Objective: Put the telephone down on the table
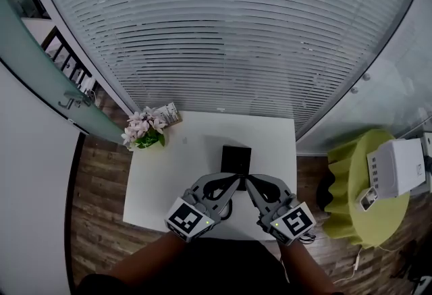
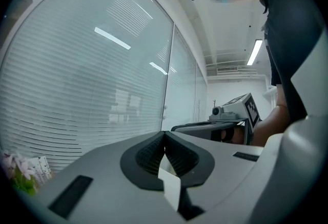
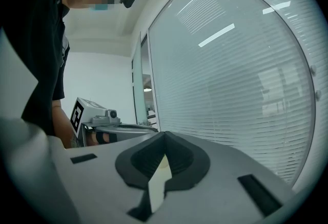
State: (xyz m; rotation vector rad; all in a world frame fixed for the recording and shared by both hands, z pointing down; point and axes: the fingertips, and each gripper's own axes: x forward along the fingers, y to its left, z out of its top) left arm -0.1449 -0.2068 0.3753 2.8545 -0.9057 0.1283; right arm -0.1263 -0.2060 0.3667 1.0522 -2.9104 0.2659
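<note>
The telephone point(image 1: 236, 156), a flat black square, lies on the white table point(image 1: 177, 172) near its middle. Both grippers hover above the table's front half, just on the near side of the telephone, with their tips almost meeting. My left gripper point(image 1: 236, 180) is shut with nothing between its jaws; in the left gripper view its dark pads point(image 2: 154, 154) meet at the tip. My right gripper point(image 1: 248, 180) is likewise shut and empty, its pads point(image 3: 179, 156) pressed together. Each gripper view shows the other gripper beside it, level with it.
A pot of pink flowers point(image 1: 143, 130) and a small box point(image 1: 168, 112) stand at the table's far left corner. A wall of glass with blinds point(image 1: 223, 37) rises behind the table. At the right a green round table point(image 1: 351, 199) carries a white device point(image 1: 398, 167).
</note>
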